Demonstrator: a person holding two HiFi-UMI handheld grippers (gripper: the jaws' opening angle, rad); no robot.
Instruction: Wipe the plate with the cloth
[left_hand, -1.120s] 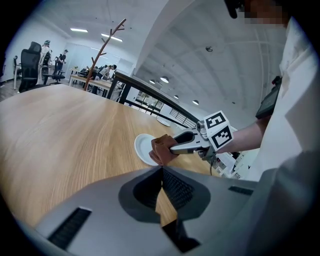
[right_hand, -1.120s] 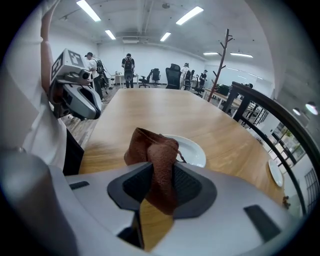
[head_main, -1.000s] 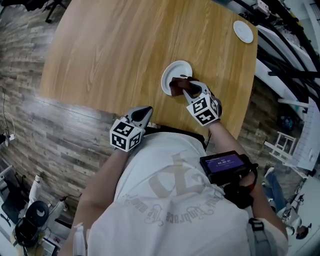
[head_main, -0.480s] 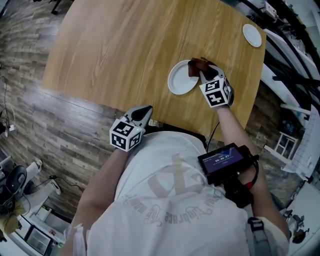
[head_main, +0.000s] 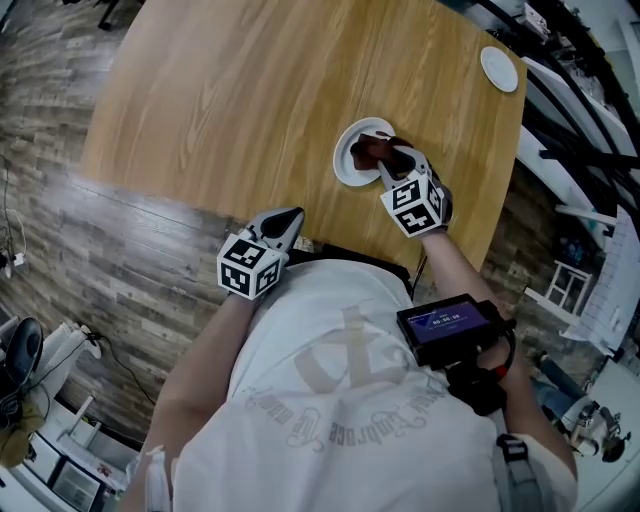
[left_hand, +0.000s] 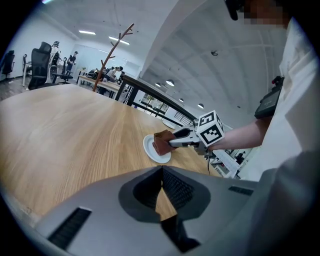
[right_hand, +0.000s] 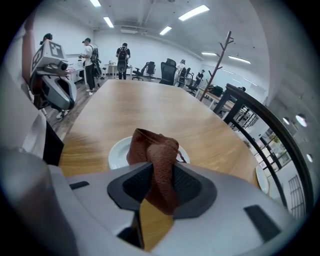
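Open-plan office: swivel chairs (right_hand: 167, 67), coat stand (right_hand: 220, 55), strip lights (right_hand: 192, 12) overhead.

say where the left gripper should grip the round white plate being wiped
Pinch the white plate by its bare left rim, low from the left: it lies flat, and the brown cloth in the right gripper covers its right side.

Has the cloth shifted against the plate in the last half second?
Yes. The cloth slid from the plate's far right rim back over its middle.
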